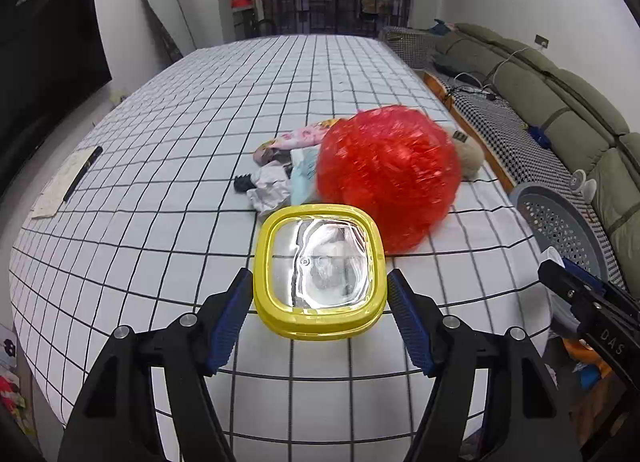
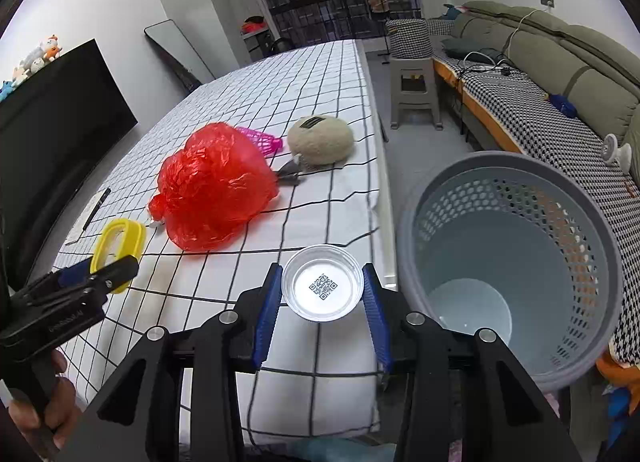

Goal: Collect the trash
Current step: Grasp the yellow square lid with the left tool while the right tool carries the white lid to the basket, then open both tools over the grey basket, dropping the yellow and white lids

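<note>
My left gripper (image 1: 320,294) is shut on a yellow-rimmed clear plastic container (image 1: 320,268), held over the checked tablecloth (image 1: 160,182). It also shows in the right wrist view (image 2: 116,250). My right gripper (image 2: 323,294) is shut on a small clear round cup (image 2: 322,282) with a QR code on it, at the table's right edge beside the grey perforated basket (image 2: 516,262). A crumpled red plastic bag (image 1: 388,178) (image 2: 216,186) lies mid-table. Crumpled wrappers and paper (image 1: 280,166) lie left of the bag.
A beige round cushion (image 2: 322,140) and a pink mesh item (image 2: 262,140) lie behind the bag. A paper sheet with a black pen (image 1: 68,178) lies at the table's left. A grey stool (image 2: 414,90) and a green sofa (image 2: 560,62) stand to the right.
</note>
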A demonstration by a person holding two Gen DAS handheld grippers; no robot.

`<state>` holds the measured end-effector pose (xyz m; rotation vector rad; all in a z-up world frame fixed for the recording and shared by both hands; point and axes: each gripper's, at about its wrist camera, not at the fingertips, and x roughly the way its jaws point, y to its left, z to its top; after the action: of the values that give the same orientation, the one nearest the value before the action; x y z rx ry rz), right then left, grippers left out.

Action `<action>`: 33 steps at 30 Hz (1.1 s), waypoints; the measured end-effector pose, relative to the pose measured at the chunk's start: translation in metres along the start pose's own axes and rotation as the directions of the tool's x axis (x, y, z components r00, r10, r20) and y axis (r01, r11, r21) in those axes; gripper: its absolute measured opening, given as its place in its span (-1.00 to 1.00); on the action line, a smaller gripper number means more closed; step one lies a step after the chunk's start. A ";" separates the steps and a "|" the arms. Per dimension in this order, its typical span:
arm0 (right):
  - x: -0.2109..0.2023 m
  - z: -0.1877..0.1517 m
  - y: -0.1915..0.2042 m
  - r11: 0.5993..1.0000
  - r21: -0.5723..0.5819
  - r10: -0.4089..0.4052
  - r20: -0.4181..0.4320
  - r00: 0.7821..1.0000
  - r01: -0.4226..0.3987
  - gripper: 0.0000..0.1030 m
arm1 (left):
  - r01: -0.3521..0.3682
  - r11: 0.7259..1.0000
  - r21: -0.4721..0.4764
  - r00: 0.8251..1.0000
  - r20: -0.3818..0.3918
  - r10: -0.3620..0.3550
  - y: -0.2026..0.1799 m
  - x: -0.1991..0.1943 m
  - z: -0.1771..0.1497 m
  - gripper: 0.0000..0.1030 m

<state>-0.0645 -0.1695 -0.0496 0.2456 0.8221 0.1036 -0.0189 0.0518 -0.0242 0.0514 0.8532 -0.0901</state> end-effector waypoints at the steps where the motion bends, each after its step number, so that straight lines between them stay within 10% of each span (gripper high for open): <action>1: -0.005 -0.001 -0.005 1.000 0.007 -0.007 0.008 1.000 0.007 -0.24 | 0.018 1.000 0.012 1.000 0.016 -0.018 -0.007 -0.005 0.002 0.29; 14: -0.037 -0.005 -0.106 0.980 0.134 -0.151 0.017 0.988 0.147 -0.24 | 0.228 0.948 0.223 0.972 0.010 -0.236 -0.149 0.004 0.023 0.29; 33: -0.012 -0.005 -0.199 0.954 0.226 -0.187 -0.070 0.980 0.198 -0.24 | 0.296 0.898 0.325 0.952 -0.179 -0.248 -0.249 0.070 0.024 0.35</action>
<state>-0.0765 -0.3636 -0.0954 0.3823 0.9022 -0.1723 0.0202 -0.2020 -0.0635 0.2744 0.9672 -0.5089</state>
